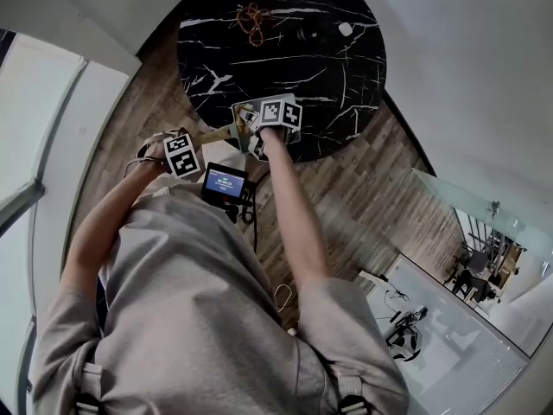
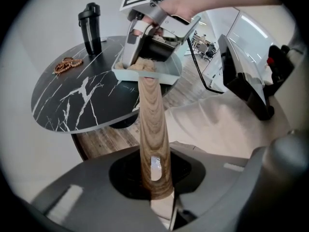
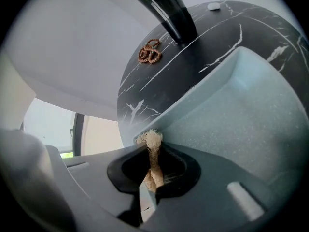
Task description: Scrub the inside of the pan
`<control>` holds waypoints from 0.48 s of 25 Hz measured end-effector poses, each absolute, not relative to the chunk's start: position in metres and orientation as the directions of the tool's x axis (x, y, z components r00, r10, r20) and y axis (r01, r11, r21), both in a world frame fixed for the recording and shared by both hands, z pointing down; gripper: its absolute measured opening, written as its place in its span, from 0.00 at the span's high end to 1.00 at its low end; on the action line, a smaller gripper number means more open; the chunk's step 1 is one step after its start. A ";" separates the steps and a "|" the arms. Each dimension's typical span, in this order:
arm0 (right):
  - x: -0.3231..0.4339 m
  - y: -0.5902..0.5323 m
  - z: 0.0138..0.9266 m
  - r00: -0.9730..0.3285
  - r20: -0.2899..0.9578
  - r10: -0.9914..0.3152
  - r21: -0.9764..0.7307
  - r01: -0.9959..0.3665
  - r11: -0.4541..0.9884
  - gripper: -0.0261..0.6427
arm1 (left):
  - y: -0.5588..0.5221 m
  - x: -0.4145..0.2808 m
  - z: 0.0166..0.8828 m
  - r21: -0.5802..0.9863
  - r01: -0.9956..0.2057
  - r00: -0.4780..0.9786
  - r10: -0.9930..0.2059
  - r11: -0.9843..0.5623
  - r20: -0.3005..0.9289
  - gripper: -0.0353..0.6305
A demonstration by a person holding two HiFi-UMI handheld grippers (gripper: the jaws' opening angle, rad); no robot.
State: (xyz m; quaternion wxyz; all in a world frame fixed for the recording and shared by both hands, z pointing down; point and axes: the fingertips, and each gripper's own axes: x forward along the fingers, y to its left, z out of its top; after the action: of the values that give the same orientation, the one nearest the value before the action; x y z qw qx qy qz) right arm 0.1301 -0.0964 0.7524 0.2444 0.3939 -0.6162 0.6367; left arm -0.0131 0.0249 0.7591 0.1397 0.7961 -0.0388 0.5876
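A pale teal square pan (image 1: 244, 121) with a wooden handle (image 1: 216, 134) sits at the near edge of the round black marble table (image 1: 285, 59). My left gripper (image 2: 157, 190) is shut on the end of that handle (image 2: 153, 124). My right gripper (image 3: 150, 180) is shut on a beige fibrous scrubber (image 3: 152, 141), whose tip rests against the pan's inner wall and speckled floor (image 3: 251, 115). In the left gripper view, the right gripper (image 2: 154, 25) points down into the pan (image 2: 166, 75) with the scrubber (image 2: 140, 65) under it.
A black bottle (image 2: 90, 28) stands at the table's far side, with a string of brown beads (image 2: 67, 63) beside it. A small white object (image 1: 346, 29) lies further along the table's edge. A small lit screen (image 1: 225, 182) hangs at the person's waist. Wooden floor surrounds the table.
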 end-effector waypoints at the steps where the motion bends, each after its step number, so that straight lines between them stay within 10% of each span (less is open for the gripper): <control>1: 0.130 -0.097 0.749 -0.579 0.795 -0.184 -0.602 -0.789 -0.120 0.89 | 0.025 -0.013 0.758 0.178 -0.227 0.309 0.102 -0.957 0.946 0.86; 12: 0.140 -0.097 0.764 -0.488 0.843 -0.226 -0.526 -0.836 -0.155 0.89 | 0.020 -0.010 0.757 0.165 -0.236 0.335 0.079 -0.958 0.939 0.86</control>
State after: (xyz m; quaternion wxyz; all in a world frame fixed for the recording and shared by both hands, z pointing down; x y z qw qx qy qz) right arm 0.1401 -0.0967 0.7641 0.2467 0.4417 -0.6013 0.6184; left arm -0.0104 0.0195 0.7566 0.1371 0.8055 -0.0486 0.5744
